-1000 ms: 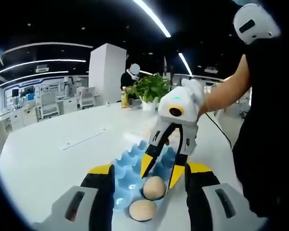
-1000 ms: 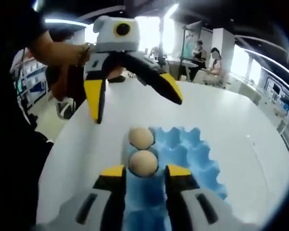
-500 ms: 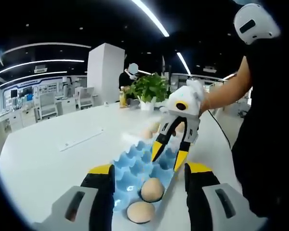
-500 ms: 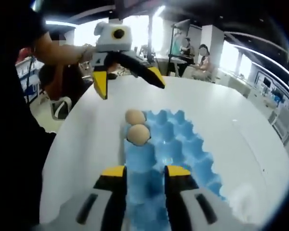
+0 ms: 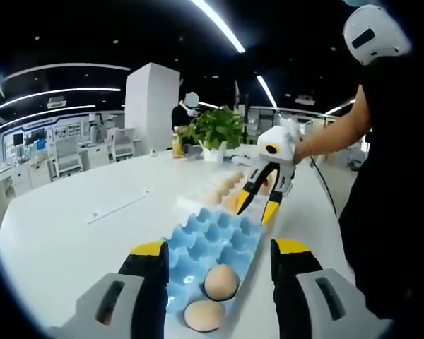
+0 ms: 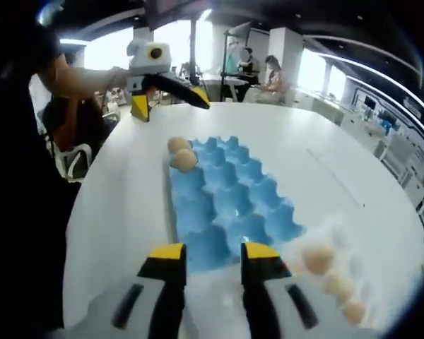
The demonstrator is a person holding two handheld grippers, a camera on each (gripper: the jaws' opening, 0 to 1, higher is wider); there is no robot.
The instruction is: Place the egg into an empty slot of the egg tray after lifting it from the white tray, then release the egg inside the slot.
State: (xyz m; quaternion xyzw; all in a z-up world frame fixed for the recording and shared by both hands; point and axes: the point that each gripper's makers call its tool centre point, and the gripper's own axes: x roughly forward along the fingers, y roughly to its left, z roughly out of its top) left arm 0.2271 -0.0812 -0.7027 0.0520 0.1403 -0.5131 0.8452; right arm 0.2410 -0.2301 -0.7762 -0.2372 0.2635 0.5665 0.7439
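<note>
The blue egg tray (image 5: pixel 206 236) lies on the white table with two eggs (image 5: pixel 220 281) in its nearest slots. In the right gripper view the same tray (image 6: pixel 230 205) has those eggs (image 6: pixel 184 160) at its far left corner. My right gripper (image 5: pixel 256 207) hovers open and empty past the tray's far end, beside the white tray (image 5: pixel 192 203) and its row of eggs (image 5: pixel 223 188). From its own view the right gripper (image 6: pixel 213 252) stands open at the blue tray's near edge, with loose eggs (image 6: pixel 318 258) to its right. My left gripper (image 5: pixel 220 248) is open and empty; it also shows far off (image 6: pixel 167 104).
A person's arm (image 5: pixel 332 134) holds the right gripper, their dark body filling the right side. The round white table (image 5: pixel 78 233) stretches left with a thin strip (image 5: pixel 119 205) on it. A potted plant (image 5: pixel 215 131) stands at the far edge. Seated people (image 6: pixel 268 70) are behind.
The right gripper has drawn back from the second egg, leaving it in its slot, and moved along the blue tray to the white tray's end. The left gripper has stayed open.
</note>
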